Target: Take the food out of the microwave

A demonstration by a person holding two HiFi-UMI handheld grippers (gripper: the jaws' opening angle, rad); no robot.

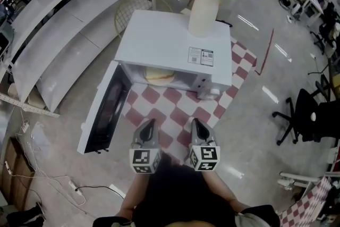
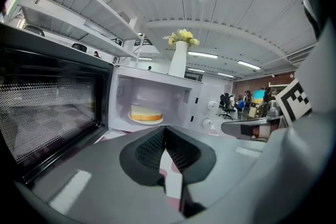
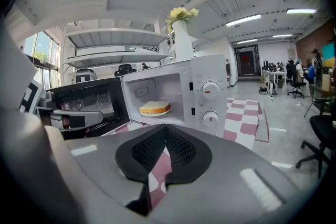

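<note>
Now, left gripper (image 1: pixel 151 124), right gripper (image 1: pixel 195 123): jaws together (empty).

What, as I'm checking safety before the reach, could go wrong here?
The left claw and right claw are shut; unopened, they might shove the food deeper. The vase stands atop the microwave; a bump could topple it. The open door beside the left claw could be struck.
</note>
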